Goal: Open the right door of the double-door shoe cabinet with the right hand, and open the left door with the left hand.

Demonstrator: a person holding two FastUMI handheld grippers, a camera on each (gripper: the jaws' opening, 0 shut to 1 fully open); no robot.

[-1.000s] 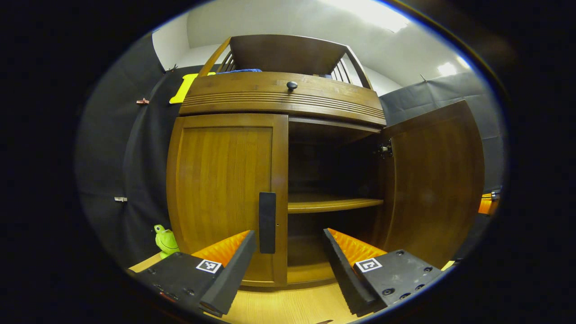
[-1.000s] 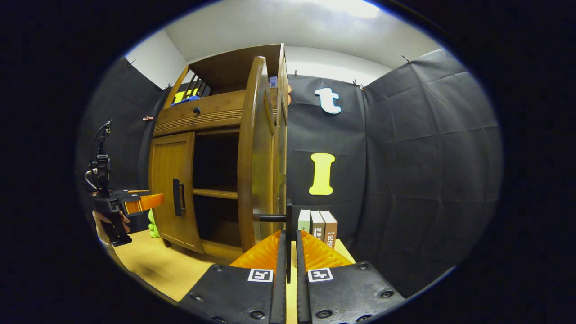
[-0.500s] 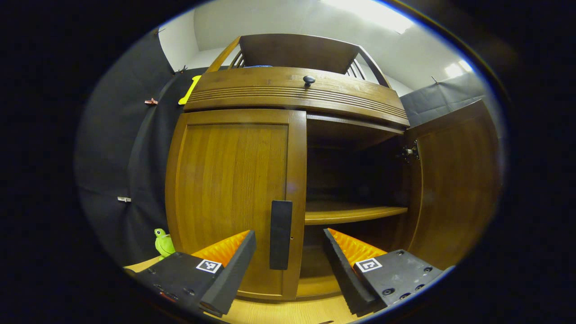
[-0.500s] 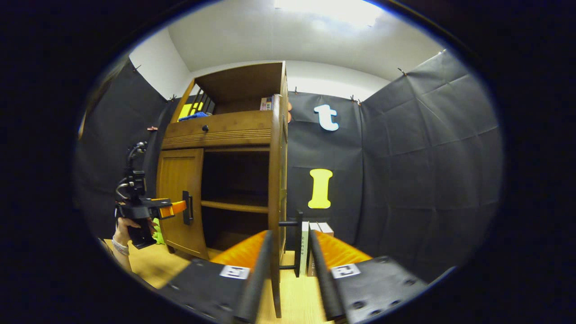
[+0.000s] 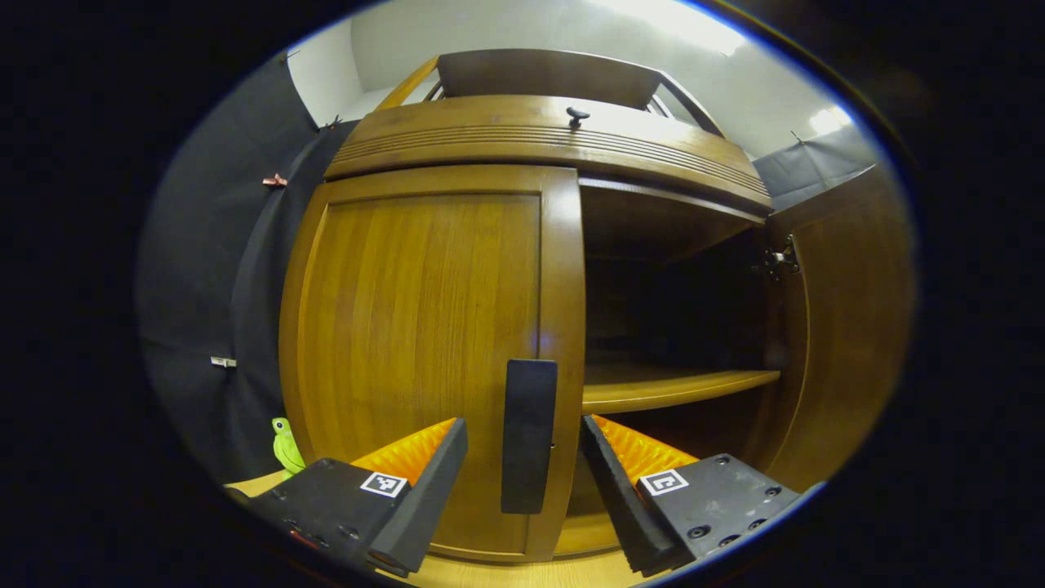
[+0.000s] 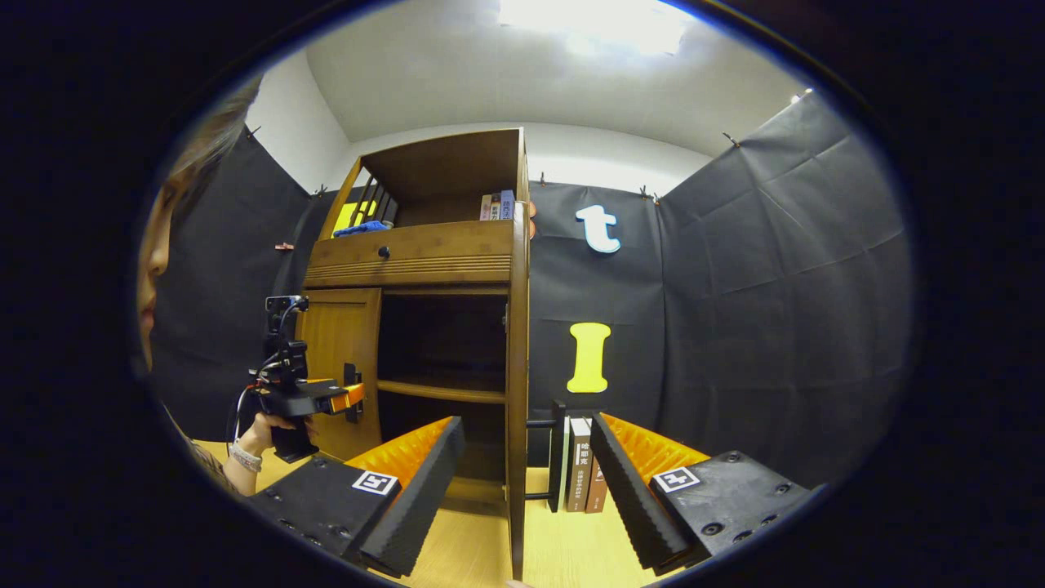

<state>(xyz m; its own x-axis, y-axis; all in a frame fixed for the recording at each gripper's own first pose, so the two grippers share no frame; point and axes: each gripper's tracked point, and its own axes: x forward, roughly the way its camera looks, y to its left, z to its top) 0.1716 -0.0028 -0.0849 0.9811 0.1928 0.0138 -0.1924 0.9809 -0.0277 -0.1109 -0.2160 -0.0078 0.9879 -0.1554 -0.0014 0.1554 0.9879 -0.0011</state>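
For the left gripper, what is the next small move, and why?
Probably close the left gripper on the black bar handle of the closed left wooden door. The handle stands between its open fingers, not yet pressed. The right wooden door already stands open, and the right gripper is open.

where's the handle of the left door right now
In the left gripper view the left door handle stands upright on the closed left door's right edge, between the open fingers of the left gripper, beside the open compartment's shelf.
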